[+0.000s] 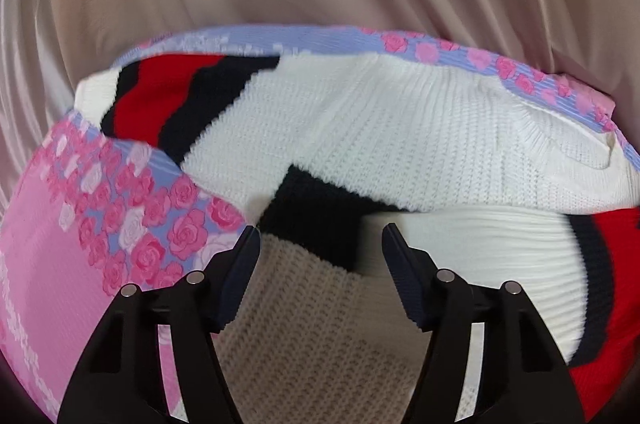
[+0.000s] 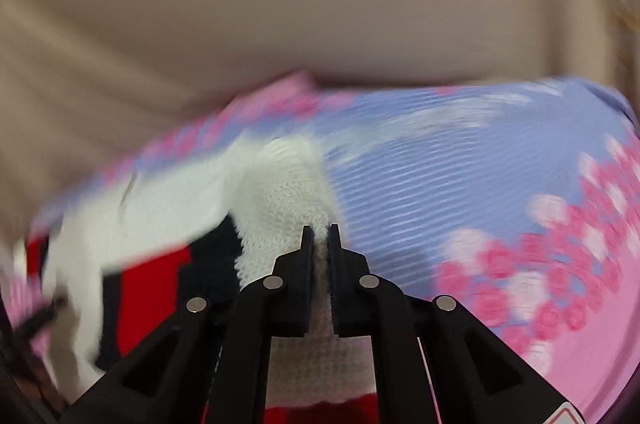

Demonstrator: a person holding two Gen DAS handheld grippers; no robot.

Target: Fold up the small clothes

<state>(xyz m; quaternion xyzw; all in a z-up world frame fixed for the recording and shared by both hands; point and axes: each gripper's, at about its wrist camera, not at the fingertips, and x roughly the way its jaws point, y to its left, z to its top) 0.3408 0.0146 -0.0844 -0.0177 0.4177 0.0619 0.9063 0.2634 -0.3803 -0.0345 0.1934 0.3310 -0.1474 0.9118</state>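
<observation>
Right wrist only: right gripper (image 2: 320,238) pinching white sweater (image 2: 280,191), blurred

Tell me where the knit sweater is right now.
The knit sweater lies on the floral cloth; the right gripper pinches its white fold.

Right gripper (image 2: 320,236) clamps a raised fold of white knit sweater (image 2: 280,191). Floral pink-and-lilac mat (image 2: 460,163) lies beneath, right; beige cloth (image 2: 300,3) far. Blurred, apparently mid-motion.
</observation>
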